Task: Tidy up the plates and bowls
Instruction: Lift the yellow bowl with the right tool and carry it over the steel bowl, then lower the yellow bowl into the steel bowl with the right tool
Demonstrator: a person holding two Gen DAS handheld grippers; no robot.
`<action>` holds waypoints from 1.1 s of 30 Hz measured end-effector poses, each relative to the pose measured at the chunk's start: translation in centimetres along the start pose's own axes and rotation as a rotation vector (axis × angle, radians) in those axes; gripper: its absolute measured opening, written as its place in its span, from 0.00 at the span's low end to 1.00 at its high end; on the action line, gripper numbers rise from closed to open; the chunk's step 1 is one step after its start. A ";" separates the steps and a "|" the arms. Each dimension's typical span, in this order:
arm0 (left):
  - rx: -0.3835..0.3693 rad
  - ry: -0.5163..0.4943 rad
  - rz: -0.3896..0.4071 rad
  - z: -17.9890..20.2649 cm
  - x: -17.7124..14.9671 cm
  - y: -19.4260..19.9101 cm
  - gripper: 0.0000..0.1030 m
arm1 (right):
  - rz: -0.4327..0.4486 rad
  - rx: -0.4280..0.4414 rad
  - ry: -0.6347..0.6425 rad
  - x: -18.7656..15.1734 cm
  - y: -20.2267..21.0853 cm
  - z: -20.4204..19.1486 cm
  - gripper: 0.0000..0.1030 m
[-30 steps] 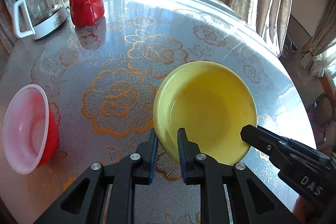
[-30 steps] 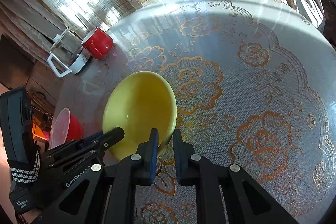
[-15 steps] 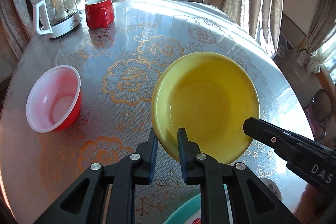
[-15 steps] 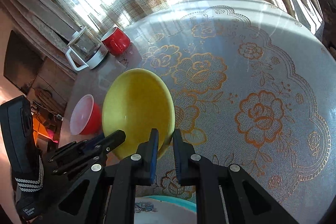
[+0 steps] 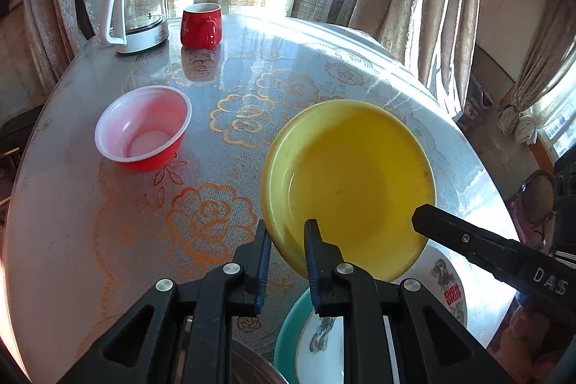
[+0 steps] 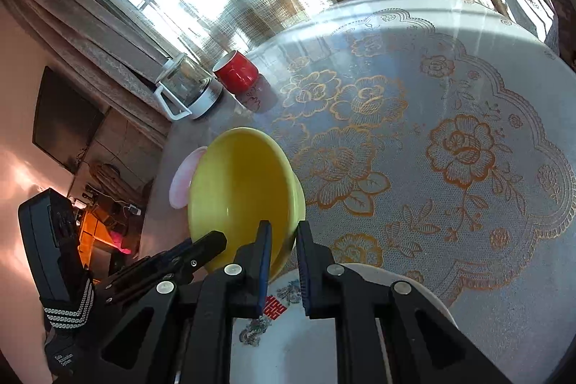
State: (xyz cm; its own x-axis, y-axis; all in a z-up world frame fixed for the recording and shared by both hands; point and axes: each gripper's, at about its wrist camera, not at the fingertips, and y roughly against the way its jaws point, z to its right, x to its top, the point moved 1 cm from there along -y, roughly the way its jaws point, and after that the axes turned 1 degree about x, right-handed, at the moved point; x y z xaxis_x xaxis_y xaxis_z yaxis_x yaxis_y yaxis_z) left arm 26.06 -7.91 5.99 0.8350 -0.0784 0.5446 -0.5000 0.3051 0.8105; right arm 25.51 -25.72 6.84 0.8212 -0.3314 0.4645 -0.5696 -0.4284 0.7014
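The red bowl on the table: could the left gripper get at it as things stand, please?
Probably not yet. The left gripper is shut on the yellow bowl, which the right gripper also clamps. The red bowl itself stands unobstructed on the table.

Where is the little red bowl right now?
In the left wrist view, the red bowl sits on the table's left side, left of the held yellow bowl, nearer than the red mug.

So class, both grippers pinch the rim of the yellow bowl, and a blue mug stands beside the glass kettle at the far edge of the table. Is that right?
Not quite: the mug is red, not blue, as the left wrist view shows. The rest holds: the left gripper and right gripper each pinch the yellow bowl's rim, and the mug stands beside the glass kettle at the table's far edge.
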 end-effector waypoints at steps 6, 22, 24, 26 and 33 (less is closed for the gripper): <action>0.016 0.024 0.023 -2.3 -2.9 3.1 0.18 | -0.019 0.054 0.015 -3.0 0.5 -2.2 0.13; 0.026 0.166 0.014 -8.2 -10.9 8.3 0.18 | -0.126 0.141 0.053 -9.9 -0.9 -7.0 0.13; 0.037 0.177 0.007 -8.7 -11.6 8.4 0.18 | -0.150 0.140 0.055 -10.7 -1.6 -7.2 0.13; 0.055 0.183 -0.001 -9.1 -12.4 8.4 0.18 | -0.169 0.136 0.056 -11.3 -2.1 -7.4 0.13; 0.114 0.170 -0.021 -10.1 -14.0 7.9 0.18 | -0.229 0.091 0.120 -13.1 -3.7 -8.6 0.15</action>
State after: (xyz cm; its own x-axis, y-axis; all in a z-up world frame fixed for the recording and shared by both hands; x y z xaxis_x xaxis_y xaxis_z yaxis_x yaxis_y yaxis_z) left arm 12.74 5.22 2.57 0.8674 0.0811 0.4910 -0.4969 0.1948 0.8457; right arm 17.20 -12.58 2.79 0.9240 -0.1178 0.3638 -0.3649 -0.5561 0.7467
